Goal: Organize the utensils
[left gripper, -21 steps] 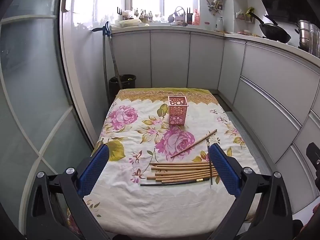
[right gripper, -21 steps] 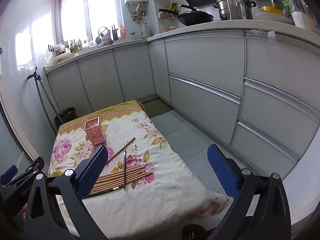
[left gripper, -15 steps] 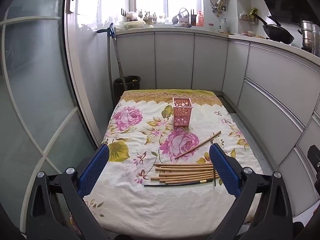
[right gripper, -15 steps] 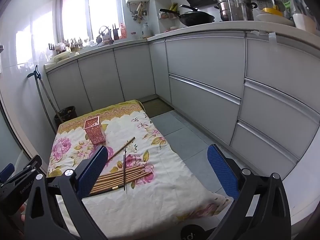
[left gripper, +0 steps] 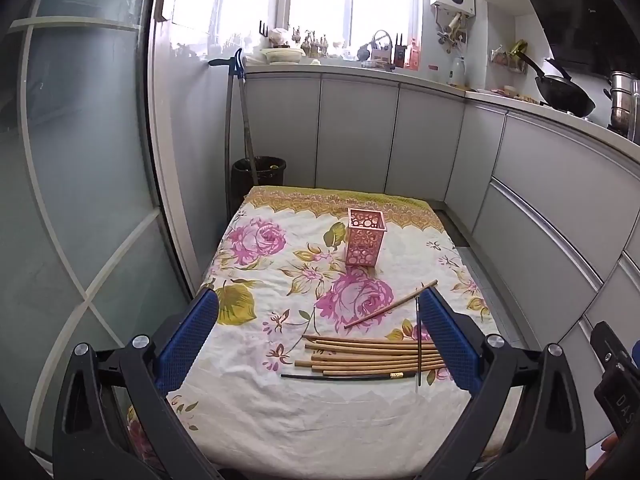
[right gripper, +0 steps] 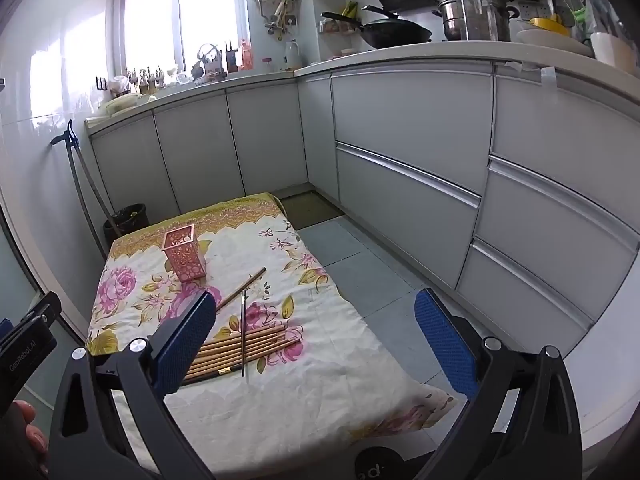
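Note:
A pink perforated holder (left gripper: 365, 236) (right gripper: 184, 255) stands upright and empty on the flowered cloth (left gripper: 260, 404) (right gripper: 320, 364). Nearer to me lies a row of several wooden chopsticks (left gripper: 368, 356) (right gripper: 248, 340), with a dark stick (left gripper: 344, 377) along their near side and a thin dark brush (left gripper: 418, 340) (right gripper: 243, 328) across them. One more wooden chopstick (left gripper: 390, 304) (right gripper: 242, 287) lies slanted between the row and the holder. My left gripper (left gripper: 318, 318) hangs open above the cloth, short of the row. My right gripper (right gripper: 316, 322) is open too, over the cloth's right edge, holding nothing.
Grey kitchen cabinets (right gripper: 400, 152) run along the back and right, with a wok (right gripper: 384, 32) and a steel pot (right gripper: 472, 12) on the counter. A dark bin (left gripper: 259, 172) and leaning poles (left gripper: 236, 136) stand behind the cloth. A glass door (left gripper: 80, 200) closes the left side.
The left wrist view has drifted so the cloth, holder and chopsticks sit a little further right and lower in frame. The right wrist view barely shifted. Both grippers stayed open.

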### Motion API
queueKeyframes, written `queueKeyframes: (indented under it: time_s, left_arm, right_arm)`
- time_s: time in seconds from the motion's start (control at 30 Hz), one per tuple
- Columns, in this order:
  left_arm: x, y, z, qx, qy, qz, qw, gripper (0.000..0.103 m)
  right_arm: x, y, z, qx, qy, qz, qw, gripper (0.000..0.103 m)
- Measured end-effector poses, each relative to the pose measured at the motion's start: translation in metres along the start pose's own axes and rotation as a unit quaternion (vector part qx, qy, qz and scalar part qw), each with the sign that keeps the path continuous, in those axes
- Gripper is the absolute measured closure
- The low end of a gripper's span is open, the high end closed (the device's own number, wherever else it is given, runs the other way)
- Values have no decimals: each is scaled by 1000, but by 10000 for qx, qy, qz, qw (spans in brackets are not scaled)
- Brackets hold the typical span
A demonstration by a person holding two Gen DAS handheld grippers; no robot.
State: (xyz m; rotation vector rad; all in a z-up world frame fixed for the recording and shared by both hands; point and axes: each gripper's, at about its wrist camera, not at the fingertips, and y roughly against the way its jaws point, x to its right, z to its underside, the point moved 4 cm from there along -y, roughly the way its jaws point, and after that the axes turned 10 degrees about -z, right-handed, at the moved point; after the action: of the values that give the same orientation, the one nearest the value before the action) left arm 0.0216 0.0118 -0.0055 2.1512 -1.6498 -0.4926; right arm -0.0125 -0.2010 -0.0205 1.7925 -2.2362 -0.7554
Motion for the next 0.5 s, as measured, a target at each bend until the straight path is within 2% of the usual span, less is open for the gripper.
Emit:
queueKeyframes:
  time_s: [0.17, 0.5]
  left_arm:
    - [2, 13, -3, 203, 40, -83, 9998, 7]
    - [0, 14, -3, 256, 140, -169, 9994, 8]
  right_arm:
    - [-2, 0, -4, 119, 31, 85, 9999, 6]
    - [0, 4, -18, 407, -67, 95, 9991, 6]
